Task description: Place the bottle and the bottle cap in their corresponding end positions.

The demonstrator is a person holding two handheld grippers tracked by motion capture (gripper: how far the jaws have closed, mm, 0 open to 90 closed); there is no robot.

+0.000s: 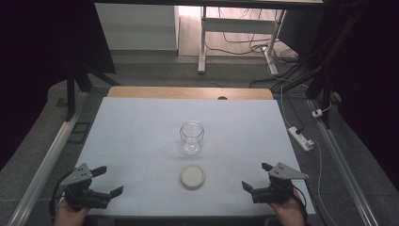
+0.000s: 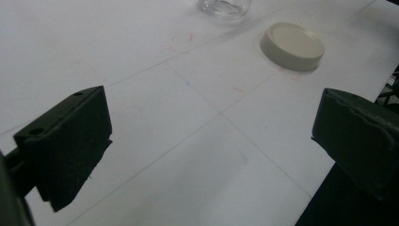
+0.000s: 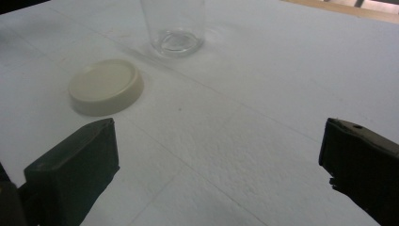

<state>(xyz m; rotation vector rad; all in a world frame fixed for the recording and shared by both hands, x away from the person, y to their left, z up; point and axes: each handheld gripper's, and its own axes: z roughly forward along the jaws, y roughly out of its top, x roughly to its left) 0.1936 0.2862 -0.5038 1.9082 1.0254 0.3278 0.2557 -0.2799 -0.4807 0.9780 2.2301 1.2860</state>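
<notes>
A clear glass jar [image 1: 191, 136] stands upright and uncovered at the middle of the white table [image 1: 141, 127]. Just in front of it lies a cream round lid [image 1: 193, 176], flat on the table. My left gripper [image 1: 108, 181] rests open at the front left corner, nothing between its jaws. My right gripper [image 1: 255, 176] rests open at the front right, also holding nothing. The left gripper view has the lid [image 2: 292, 46] ahead to the right and the jar's base [image 2: 225, 6] at the top edge. In the right gripper view the lid [image 3: 106, 86] lies ahead left, the jar [image 3: 175, 28] beyond it.
A wooden strip [image 1: 190, 92] borders the table's far edge. A white power strip [image 1: 301, 138] and cables lie on the floor to the right. Metal rails [image 1: 44, 162] run along both sides. A white desk frame [image 1: 235, 33] stands beyond.
</notes>
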